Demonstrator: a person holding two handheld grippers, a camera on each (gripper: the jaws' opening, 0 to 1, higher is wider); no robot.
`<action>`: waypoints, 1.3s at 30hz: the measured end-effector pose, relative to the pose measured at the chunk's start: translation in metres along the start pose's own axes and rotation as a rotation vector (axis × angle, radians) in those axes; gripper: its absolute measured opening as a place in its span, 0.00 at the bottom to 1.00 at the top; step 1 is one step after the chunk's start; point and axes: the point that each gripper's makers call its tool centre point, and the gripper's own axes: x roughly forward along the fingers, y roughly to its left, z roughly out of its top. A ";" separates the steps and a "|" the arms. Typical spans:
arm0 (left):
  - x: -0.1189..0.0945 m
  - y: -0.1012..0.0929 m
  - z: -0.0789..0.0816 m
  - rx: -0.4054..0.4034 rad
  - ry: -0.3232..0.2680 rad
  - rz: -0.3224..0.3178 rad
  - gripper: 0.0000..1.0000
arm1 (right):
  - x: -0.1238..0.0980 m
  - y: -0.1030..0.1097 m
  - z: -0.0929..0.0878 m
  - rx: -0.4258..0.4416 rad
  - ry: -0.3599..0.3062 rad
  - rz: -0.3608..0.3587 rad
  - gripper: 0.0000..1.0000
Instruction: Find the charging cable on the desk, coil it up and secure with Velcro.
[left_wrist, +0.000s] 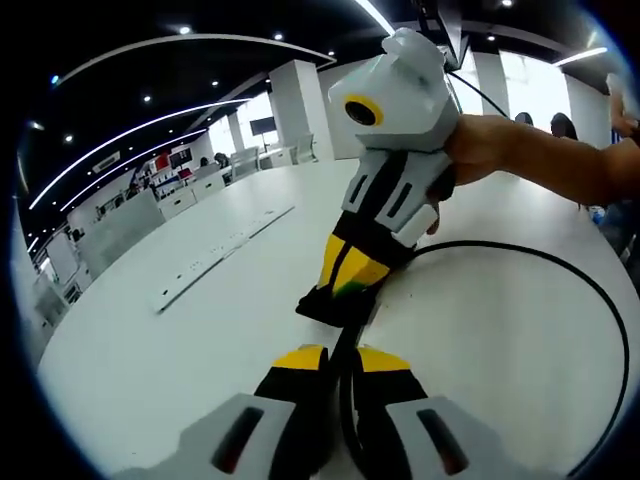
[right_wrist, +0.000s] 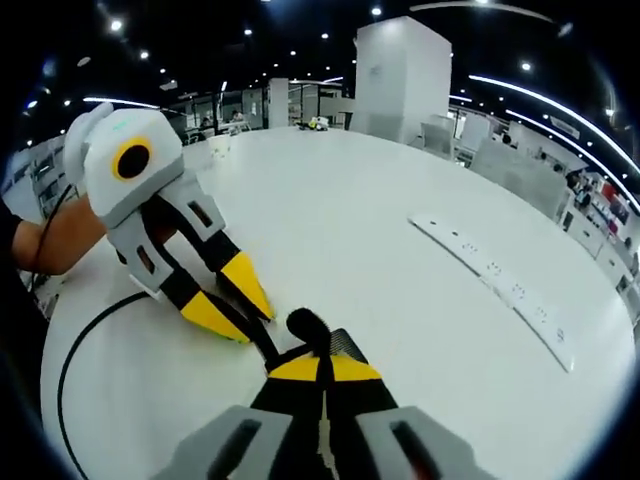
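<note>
cable (left_wrist: 560, 265) loop cut off at edge (lower right), far shelves (left_wrist: 165, 165) blurred

A large white table (left_wrist: 150, 340) with a rounded edge carries a long, narrow white strip (left_wrist: 222, 252) with small dark marks along it, which lies flat on the surface; in the right gripper view this strip (right_wrist: 497, 285) runs toward the table's far right edge. Behind the table stands a wide white square pillar (right_wrist: 403, 80), and further back there are white desks and chairs (left_wrist: 262, 156), small and not clear. The ceiling is dark, with small round spot lamps and long curved light lines (left_wrist: 140, 135), and bright windows (left_wrist: 532, 88) show at the far side.
</note>
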 end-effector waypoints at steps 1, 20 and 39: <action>0.000 0.000 0.000 0.000 0.000 0.000 0.11 | 0.000 -0.001 0.000 0.004 0.002 0.004 0.03; -0.003 -0.008 0.001 -0.003 -0.001 0.000 0.11 | -0.002 0.003 -0.001 0.103 -0.005 -0.051 0.03; -0.003 -0.006 0.001 -0.001 0.003 0.000 0.11 | -0.003 0.016 -0.001 0.045 0.007 -0.045 0.03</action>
